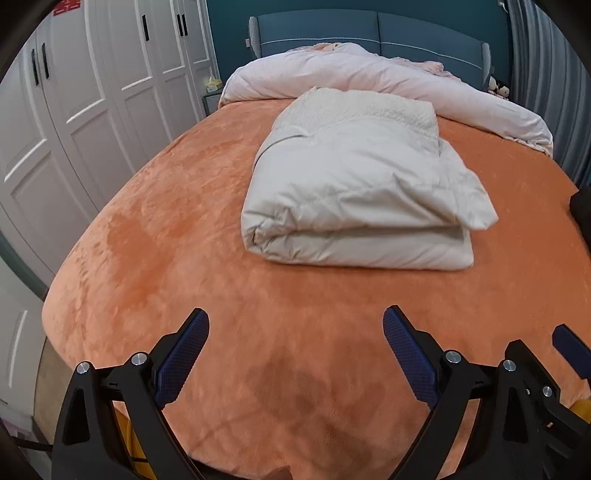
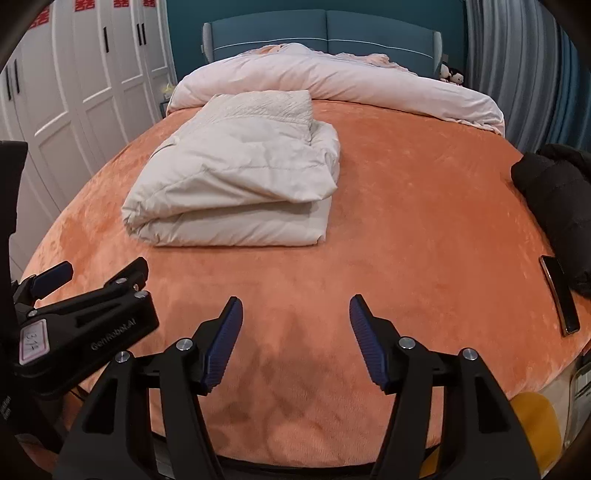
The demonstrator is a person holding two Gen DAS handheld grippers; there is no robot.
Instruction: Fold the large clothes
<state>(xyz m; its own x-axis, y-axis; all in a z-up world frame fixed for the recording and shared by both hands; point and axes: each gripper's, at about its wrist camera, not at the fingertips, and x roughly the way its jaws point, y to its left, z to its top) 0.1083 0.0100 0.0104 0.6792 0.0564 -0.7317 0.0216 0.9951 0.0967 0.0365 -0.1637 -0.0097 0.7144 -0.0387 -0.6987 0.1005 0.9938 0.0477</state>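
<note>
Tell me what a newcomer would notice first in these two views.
The folded cream coat lying mid-bed on the orange blanket stands out first. Behind it, a pale pink duvet is bunched along the blue headboard. On the bed's right edge, a black garment lies with a phone beside it, and both hand-held grippers, left and right, hover open and empty over the near edge.

I'm looking across a bed (image 1: 155, 229) spread with an orange plush cover, its blue padded headboard (image 2: 325, 33) set against a teal wall (image 1: 229, 33). White panelled wardrobe doors (image 1: 92, 92) with dark handles line the left side; red paper cut-outs (image 2: 85, 5) sit at their tops. Grey-blue curtains (image 2: 517, 66) hang on the right. Light is soft and even.
</note>
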